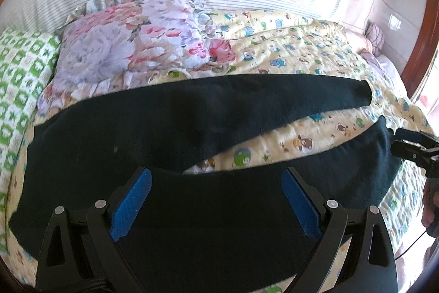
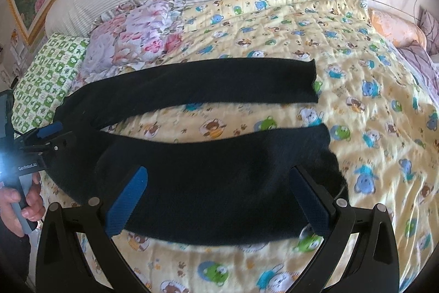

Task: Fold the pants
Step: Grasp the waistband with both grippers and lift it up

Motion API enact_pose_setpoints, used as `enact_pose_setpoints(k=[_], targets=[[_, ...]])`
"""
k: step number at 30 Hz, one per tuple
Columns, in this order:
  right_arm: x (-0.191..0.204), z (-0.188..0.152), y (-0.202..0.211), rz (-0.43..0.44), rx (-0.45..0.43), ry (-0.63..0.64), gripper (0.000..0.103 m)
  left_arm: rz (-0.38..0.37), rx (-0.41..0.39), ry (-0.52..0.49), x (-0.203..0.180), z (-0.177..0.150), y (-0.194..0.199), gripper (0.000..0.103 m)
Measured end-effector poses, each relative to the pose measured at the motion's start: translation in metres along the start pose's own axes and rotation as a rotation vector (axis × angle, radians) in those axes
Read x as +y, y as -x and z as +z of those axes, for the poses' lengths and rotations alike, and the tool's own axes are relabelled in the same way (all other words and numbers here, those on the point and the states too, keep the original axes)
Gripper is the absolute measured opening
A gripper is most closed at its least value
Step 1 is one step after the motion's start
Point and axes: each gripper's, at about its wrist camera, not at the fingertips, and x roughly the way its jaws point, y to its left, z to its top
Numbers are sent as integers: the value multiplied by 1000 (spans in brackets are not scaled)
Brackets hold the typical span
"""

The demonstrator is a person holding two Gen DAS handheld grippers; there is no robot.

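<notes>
The black pants [image 2: 192, 133] lie spread flat on the yellow quilt [image 2: 343, 51], legs pointing right and apart. The left gripper [image 1: 215, 199] and right gripper [image 2: 219, 199] hover over the near leg, jaws wide, empty. The fabric looks soft, light and limp. Pinch it at the near leg's cuff and the waist edge.

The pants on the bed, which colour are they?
The pants are plain black, with no pattern; the right wrist view shows them best.
</notes>
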Motion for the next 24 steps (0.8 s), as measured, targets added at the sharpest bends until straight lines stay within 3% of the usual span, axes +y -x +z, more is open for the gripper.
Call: enact_pose_setpoints(k=[11,16,20,24], targets=[[-39,58,-13,-43,-7,-22,102,-34,7,-142,-3,63,-30,96],[-70,89,-27,-14,32,-102,88,-89,31,-212,-4,90,-56,96],[-98,108,-50,-26,90,-147,82,-158,75,-289,-8,107,-86,96],[-111,121,-72,-7,140,-142,77,-180,126,-348,-11,123,-123,96]])
